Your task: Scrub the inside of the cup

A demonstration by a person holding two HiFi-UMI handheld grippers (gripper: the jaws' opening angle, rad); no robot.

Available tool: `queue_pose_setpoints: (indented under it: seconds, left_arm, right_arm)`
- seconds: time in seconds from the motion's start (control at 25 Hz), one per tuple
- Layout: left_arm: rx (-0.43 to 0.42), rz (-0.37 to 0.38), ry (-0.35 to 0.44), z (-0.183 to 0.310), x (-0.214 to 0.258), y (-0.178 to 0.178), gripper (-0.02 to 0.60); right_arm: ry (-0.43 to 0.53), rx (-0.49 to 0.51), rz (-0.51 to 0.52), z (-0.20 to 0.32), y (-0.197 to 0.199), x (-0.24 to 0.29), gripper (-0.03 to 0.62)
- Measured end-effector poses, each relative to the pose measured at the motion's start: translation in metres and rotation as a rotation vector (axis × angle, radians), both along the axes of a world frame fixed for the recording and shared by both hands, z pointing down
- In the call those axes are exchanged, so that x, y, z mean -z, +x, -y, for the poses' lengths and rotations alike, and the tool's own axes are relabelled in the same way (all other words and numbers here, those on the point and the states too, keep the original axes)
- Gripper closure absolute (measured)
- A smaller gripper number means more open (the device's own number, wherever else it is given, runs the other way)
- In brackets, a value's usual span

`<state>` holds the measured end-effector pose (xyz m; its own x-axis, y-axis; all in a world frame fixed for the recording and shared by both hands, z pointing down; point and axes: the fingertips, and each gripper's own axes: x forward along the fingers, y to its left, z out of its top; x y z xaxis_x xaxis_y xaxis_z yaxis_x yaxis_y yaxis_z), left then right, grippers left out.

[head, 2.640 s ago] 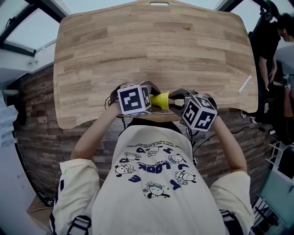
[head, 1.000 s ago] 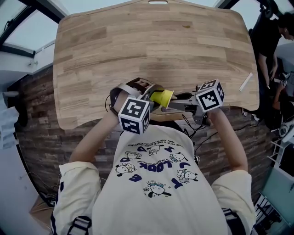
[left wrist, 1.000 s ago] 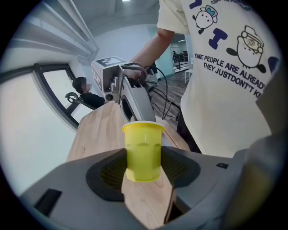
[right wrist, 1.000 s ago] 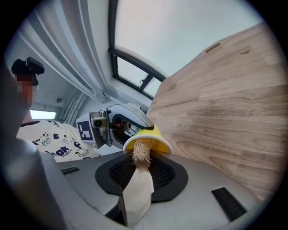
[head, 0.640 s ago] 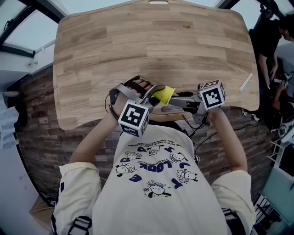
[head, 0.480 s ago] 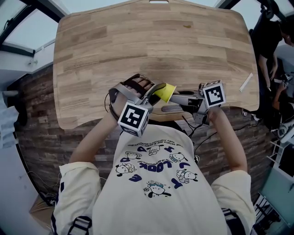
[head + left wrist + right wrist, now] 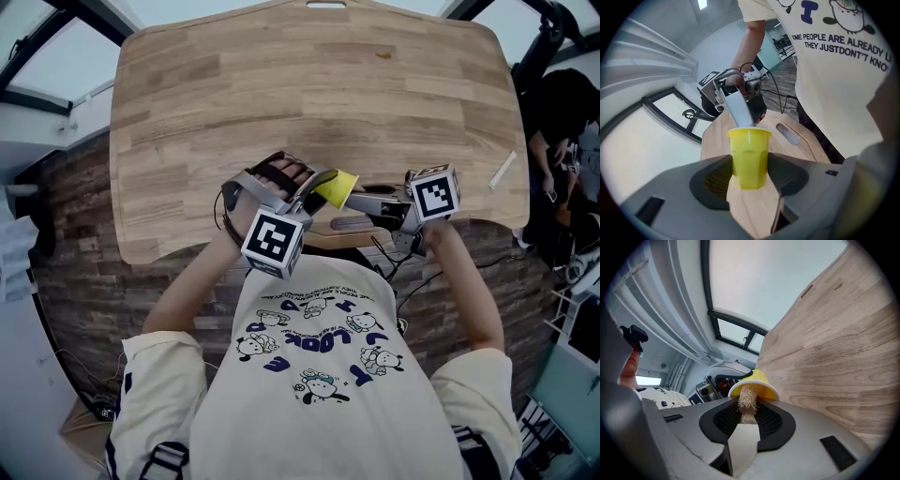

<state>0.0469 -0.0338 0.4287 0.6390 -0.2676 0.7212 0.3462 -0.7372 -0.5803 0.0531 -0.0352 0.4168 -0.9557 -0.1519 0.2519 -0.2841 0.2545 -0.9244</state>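
Yellow cup [image 7: 750, 157] sits between the jaws of the left gripper [image 7: 750, 174], both pads pressed against its lower sides: a firm clamp, with the base nearest the palm and the rim out past the fingertips. From the head view the left gripper [image 7: 317, 190] carries the cup [image 7: 335, 190] just above the near edge of the wooden table [image 7: 309, 94], its mouth turned toward the right gripper [image 7: 367, 201], which faces it from just beside. Seen along the left jaws, the right gripper [image 7: 738, 108] comes in from beyond the rim, its tip at the cup's mouth. Right gripper [image 7: 747, 417] is clenched on a pale, fibrous scrubber [image 7: 748, 401]; the stalk is pinched between the pads and the bristly end juts forward past the fingertips. That end meets the cup's [image 7: 761, 379] rim straight ahead of the right jaws, and how far it reaches inside I cannot tell. Table [image 7: 843, 348] boards lie to the right of the right jaws.
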Motion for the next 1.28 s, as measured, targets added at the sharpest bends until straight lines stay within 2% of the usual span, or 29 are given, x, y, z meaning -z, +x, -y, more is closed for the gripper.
queue_pose_setpoints:
  seconds: [0.36,0.88,1.08,1.28]
  left_arm:
    - [0.022,-0.004,-0.085,-0.003,-0.003,-0.001,0.327]
    - [0.086,-0.018,-0.286,-0.011,-0.009,-0.003,0.327]
    - [0.114,-0.026,-0.384,-0.013,-0.012,-0.005,0.325]
    - [0.137,-0.044,-0.471,-0.015,-0.012,-0.004,0.325]
  right_arm:
    - [0.109,0.081,-0.161,-0.004,-0.003,-0.004,0.516]
    - [0.345,0.227,-0.431,-0.011,-0.005,-0.009,0.517]
    - [0.500,0.335,-0.555,-0.013,-0.007,-0.012,0.517]
    - [0.763,0.508,-0.735,-0.017,-0.011,-0.009,0.517]
